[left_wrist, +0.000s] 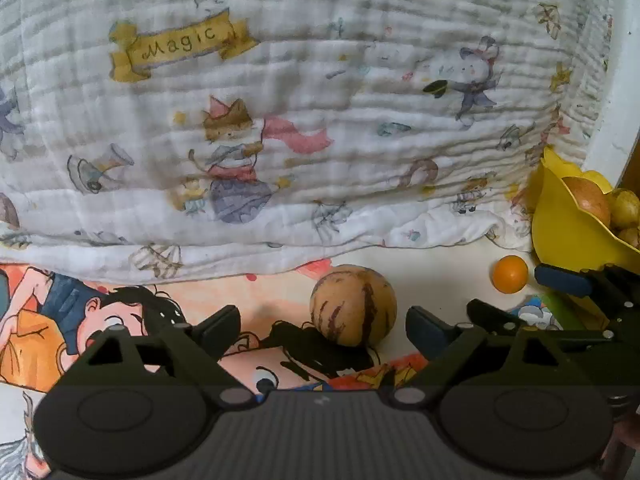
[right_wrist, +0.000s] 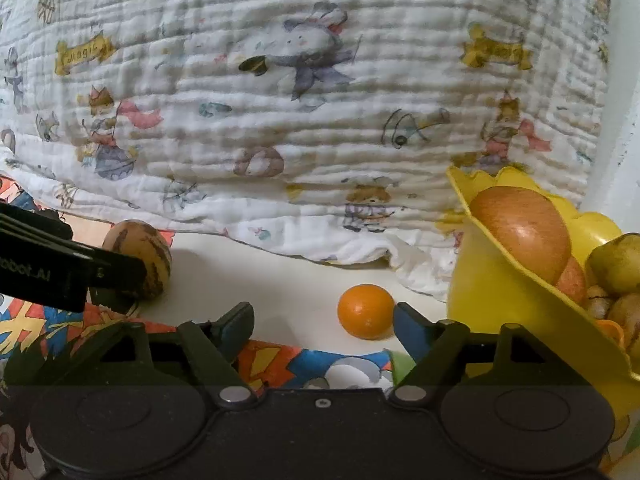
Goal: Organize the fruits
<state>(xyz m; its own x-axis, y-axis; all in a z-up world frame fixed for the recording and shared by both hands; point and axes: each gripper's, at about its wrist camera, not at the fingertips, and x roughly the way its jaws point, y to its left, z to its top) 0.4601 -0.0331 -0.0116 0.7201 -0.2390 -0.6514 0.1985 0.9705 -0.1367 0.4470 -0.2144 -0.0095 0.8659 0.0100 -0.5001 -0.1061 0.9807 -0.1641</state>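
Observation:
A tan round fruit with dark red streaks [left_wrist: 353, 305] lies on the cartoon-print mat just ahead of my open left gripper [left_wrist: 322, 330], between the line of its fingers. It also shows in the right wrist view [right_wrist: 140, 258], partly behind the left gripper. A small orange fruit [right_wrist: 365, 311] lies on the white surface just ahead of my open right gripper [right_wrist: 324, 330], close to its right finger; it also shows in the left wrist view [left_wrist: 509, 273]. A yellow scalloped bowl [right_wrist: 492, 292] at the right holds an apple [right_wrist: 524, 228] and yellowish fruits [right_wrist: 616, 260].
A white quilted cloth with cartoon prints [left_wrist: 280, 100] hangs across the back and bunches at the table. A colourful cartoon mat [left_wrist: 80, 320] covers the left and front. The right gripper's fingers [left_wrist: 560, 280] show at the right in the left wrist view, by the bowl [left_wrist: 560, 224].

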